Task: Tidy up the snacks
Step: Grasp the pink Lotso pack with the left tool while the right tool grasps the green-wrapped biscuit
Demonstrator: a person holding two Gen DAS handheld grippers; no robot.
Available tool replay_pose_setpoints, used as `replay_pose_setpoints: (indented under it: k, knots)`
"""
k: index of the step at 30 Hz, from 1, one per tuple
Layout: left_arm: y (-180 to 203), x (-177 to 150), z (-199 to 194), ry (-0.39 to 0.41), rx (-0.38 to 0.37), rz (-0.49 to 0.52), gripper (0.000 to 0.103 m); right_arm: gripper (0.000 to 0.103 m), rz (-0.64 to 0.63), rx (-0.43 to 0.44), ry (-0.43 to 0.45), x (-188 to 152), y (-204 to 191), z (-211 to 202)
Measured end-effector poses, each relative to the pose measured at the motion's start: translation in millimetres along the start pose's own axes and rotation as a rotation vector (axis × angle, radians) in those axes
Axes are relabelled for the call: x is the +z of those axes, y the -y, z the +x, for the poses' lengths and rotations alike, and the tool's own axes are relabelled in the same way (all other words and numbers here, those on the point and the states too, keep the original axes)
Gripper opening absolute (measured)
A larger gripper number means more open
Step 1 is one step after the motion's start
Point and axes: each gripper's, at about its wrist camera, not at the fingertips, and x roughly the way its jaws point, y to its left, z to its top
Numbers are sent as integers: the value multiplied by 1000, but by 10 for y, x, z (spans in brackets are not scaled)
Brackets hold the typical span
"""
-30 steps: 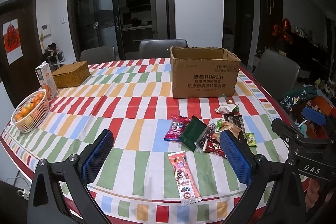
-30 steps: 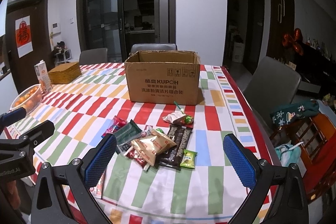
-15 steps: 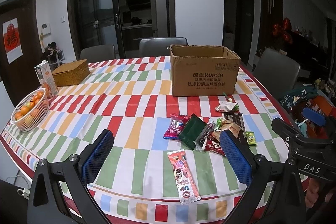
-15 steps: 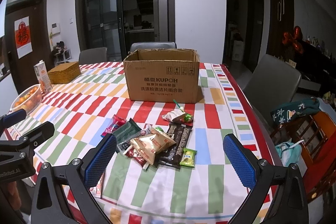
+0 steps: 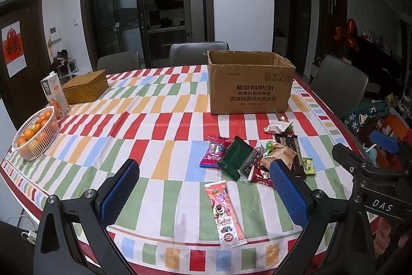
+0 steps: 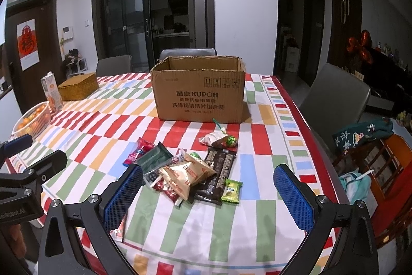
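Both jaws stand wide apart and hold nothing: my left gripper (image 5: 203,193) hovers above the near table edge, my right gripper (image 6: 208,193) beside it, over the snack pile (image 6: 190,172). Between my left gripper's blue pads (image 5: 121,191) a long pink wafer packet (image 5: 225,214) lies flat on the striped tablecloth (image 5: 144,135), apart from the pile. The pile comprises a red candy bag (image 5: 215,151), a dark green pouch (image 5: 235,157), a tan packet (image 6: 186,175), a black bar wrapper (image 6: 219,172) and a small green sachet (image 6: 231,191), mostly overlapping. Behind them I see an open cardboard box (image 6: 198,97), upright. At far left stand a fruit basket (image 5: 36,135), a carton (image 5: 55,96) and a wicker box (image 5: 85,89).
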Motion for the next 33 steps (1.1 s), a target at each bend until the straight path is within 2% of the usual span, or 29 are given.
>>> replay_pose_setpoints:
  k: [8, 15, 22, 33]
  knots:
    - [-7, -52, 137, -39, -8, 2, 103, 103, 0, 0, -20, -16, 9, 74]
    - [19, -147, 362, -119, -27, -3, 99, 103, -2, -9, -68, -91, 15, 227]
    - [94, -260, 667, -229, -63, -25, 86, 102, 9, -40, -133, -212, 103, 473]
    - [208, -399, 1133, -356, -68, -21, 60, 84, 73, -72, -247, -388, 336, 934]
